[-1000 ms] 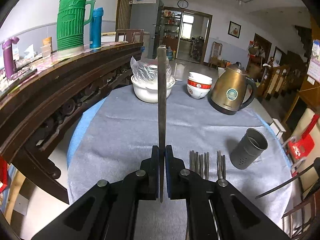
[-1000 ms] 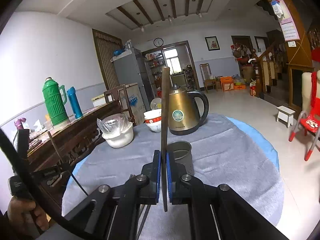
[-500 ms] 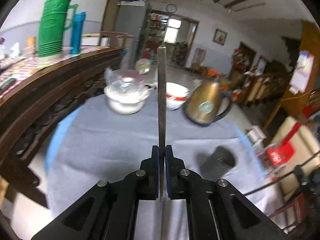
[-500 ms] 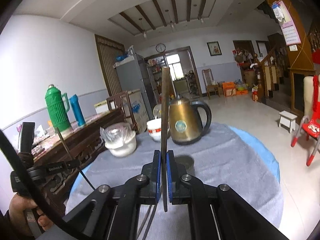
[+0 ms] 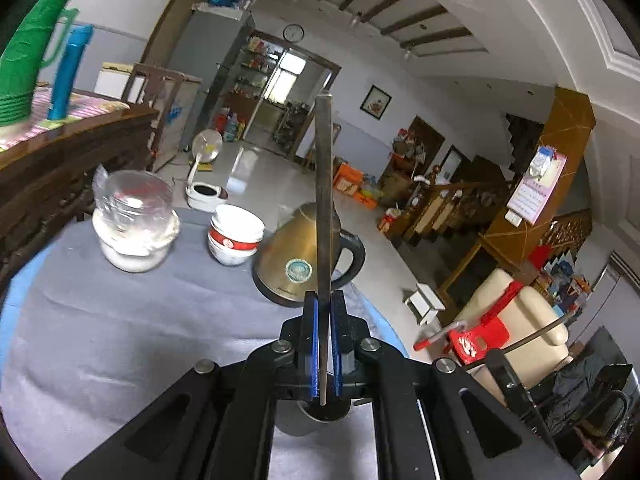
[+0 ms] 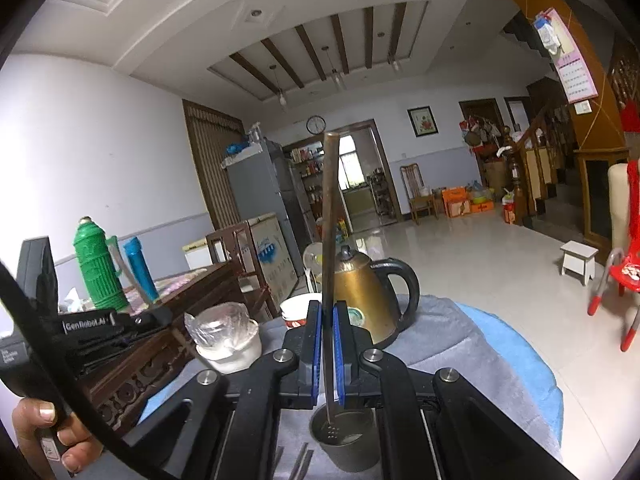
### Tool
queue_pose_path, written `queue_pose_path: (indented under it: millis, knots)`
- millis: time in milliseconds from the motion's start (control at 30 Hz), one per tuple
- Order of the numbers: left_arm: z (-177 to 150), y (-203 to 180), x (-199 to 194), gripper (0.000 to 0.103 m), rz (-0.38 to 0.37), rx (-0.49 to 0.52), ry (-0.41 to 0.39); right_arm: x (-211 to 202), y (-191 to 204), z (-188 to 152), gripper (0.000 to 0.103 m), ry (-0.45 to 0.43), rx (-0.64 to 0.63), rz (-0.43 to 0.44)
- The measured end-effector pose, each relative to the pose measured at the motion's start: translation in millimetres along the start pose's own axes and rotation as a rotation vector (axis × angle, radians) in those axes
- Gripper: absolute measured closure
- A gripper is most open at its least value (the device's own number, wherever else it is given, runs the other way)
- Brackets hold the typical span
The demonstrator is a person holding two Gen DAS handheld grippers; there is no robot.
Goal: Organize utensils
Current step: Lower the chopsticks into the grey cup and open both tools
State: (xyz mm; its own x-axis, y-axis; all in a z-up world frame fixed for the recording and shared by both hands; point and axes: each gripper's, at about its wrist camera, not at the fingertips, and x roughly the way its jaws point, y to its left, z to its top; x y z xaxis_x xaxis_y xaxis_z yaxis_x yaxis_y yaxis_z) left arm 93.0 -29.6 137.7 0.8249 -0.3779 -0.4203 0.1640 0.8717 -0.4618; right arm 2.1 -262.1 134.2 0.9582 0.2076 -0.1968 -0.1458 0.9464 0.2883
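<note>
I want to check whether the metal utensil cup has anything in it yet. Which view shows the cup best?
The right wrist view: the utensil cup stands just below the right gripper, its open mouth and perforated bottom visible, with the held chopstick over it. In the left wrist view the left gripper hides most of the cup.

Both cameras sit just behind their grippers' fingers, low over the table (image 5: 100, 328) and close to it, facing forward across it into the room. The left view tilts rightward toward the staircase; the right view is level, facing the doorway. Both share the kettle (image 5: 292, 256) (image 6: 360, 296), bowls (image 5: 236, 236) (image 6: 296, 308), holder (image 5: 320, 416) (image 6: 348, 440) and clock (image 5: 293, 33) (image 6: 316, 124).
</note>
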Motion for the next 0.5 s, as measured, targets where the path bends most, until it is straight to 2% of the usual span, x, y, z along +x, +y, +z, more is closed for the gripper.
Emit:
queue_pose_path:
  millis: [300, 500]
  knots:
    - [-30, -13, 71, 0.097, 0.036, 0.065, 0.136, 53, -23, -30, 0.097, 0.125, 0.007, -0.024]
    - [-46, -11, 94, 0.097, 0.061, 0.086, 0.201, 77, -34, -45, 0.097, 0.202, 0.012, -0.023]
